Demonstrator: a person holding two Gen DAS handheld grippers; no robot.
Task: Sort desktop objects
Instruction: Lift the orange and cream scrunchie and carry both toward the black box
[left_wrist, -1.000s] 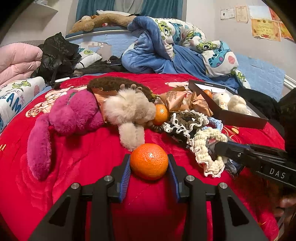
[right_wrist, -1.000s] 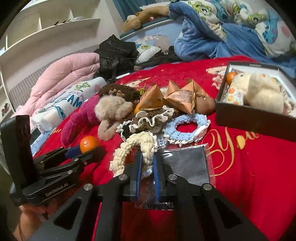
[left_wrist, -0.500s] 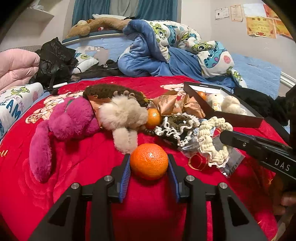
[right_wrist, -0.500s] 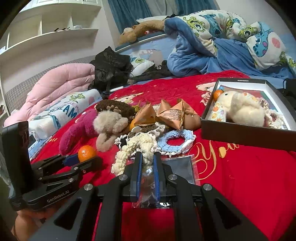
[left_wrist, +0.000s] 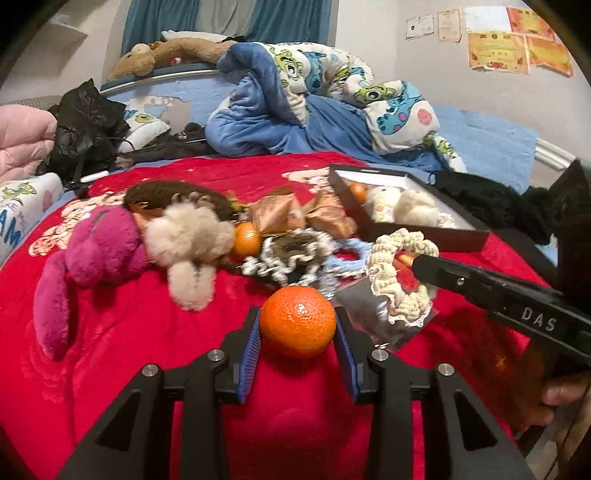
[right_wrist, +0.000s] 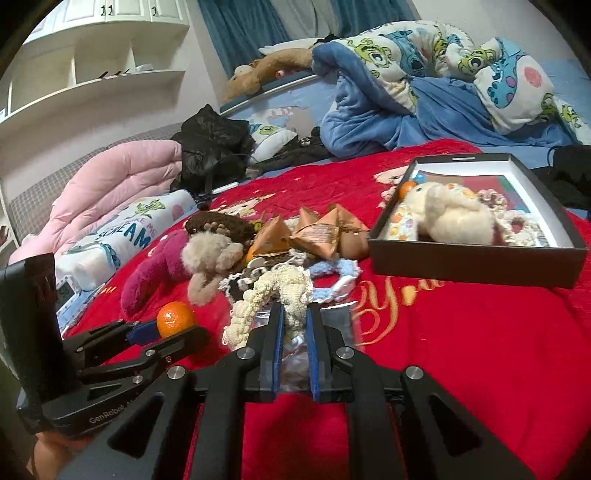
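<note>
The left tongs (left_wrist: 297, 328) are clamped on an orange tangerine (left_wrist: 297, 322), its blue pads pressing the fruit from both sides above the red bedspread (left_wrist: 122, 332). The right tongs (right_wrist: 294, 325) are pressed together on the clear plastic bag (right_wrist: 295, 363) of a cream crocheted scrunchie (right_wrist: 275, 291), which hangs bunched just ahead of the pads; in the left wrist view the same scrunchie (left_wrist: 397, 273) dangles from the right tongs' black finger, beside the tangerine. Just beyond lies the pile still on the bed: a dark scrunchie with white trim (left_wrist: 291, 254), a light blue scrunchie (right_wrist: 334, 275), a second tangerine (left_wrist: 246, 239), bronze foil packets (right_wrist: 317, 234), a beige fluffy toy (left_wrist: 188, 240), a magenta plush (left_wrist: 92, 251) and a brown knitted piece (left_wrist: 173, 194). To the right of the pile stands an open black box (right_wrist: 476, 258) with a white lining, holding a cream plush (right_wrist: 450, 214), a small tangerine (right_wrist: 407, 187) and another pale scrunchie (right_wrist: 513, 221). Farther back are a blue cartoon blanket (left_wrist: 317, 107), a black bag (left_wrist: 85, 125), a pink quilt (right_wrist: 110, 184) and white shelves (right_wrist: 92, 70).
</note>
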